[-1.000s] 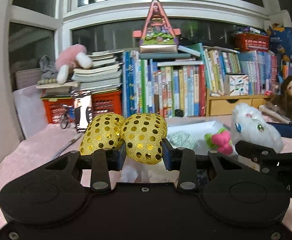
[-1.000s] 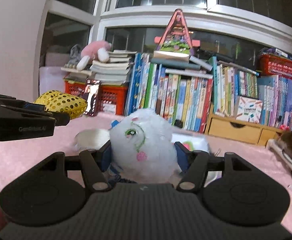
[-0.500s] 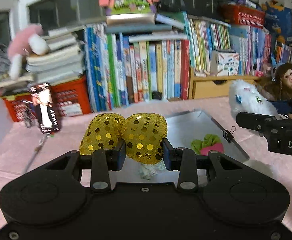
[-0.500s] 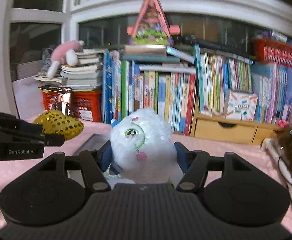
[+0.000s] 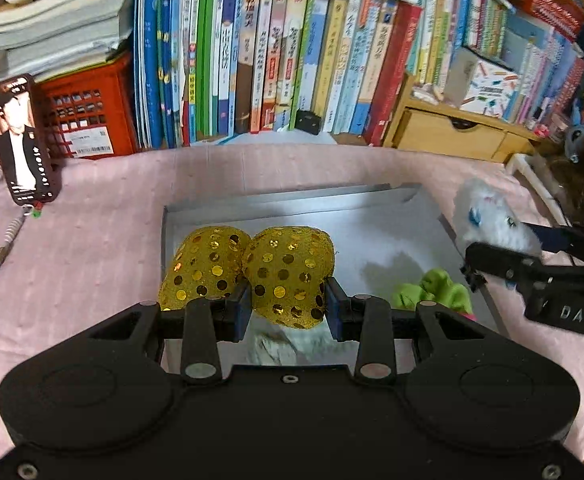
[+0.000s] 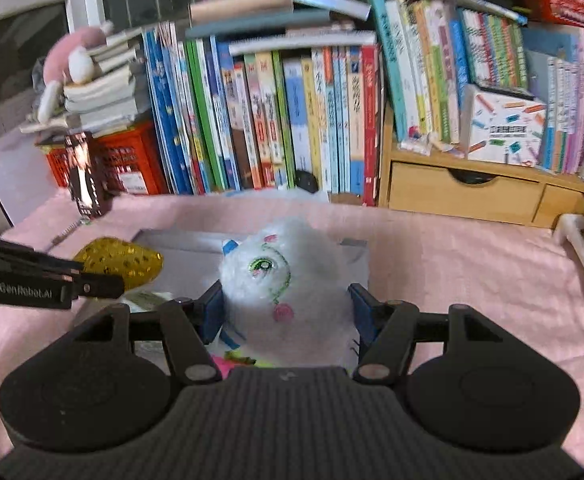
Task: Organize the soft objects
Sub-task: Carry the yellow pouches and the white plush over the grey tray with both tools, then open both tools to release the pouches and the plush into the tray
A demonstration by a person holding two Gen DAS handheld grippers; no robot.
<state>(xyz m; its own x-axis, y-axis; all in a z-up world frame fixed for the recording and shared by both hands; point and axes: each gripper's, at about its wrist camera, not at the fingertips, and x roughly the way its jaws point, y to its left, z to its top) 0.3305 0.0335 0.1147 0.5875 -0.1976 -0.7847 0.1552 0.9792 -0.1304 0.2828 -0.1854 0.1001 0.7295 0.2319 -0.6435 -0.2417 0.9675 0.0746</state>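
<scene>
Left claw [image 5: 286, 308]: clamps gold sequined heart [image 5: 252, 272] over grey tray [image 5: 292, 200]. Right claw [image 6: 286, 312], at 3 o'clock: clamps white plush [image 6: 288, 284].

The tray [image 5: 292, 204] lay on the table [image 5: 92, 240], toward its back edge, before the row of books [image 5: 276, 60]; the sequinned toy [image 5: 252, 272] hung over the tray's left part; the crumpled cloth [image 5: 431, 292] lay in the tray near its right edge; the plush toy [image 5: 487, 220] (held clear of the table) sat just past that edge; the crate [image 5: 84, 120] stood left of the books, the drawer unit [image 5: 451, 136] right.
</scene>
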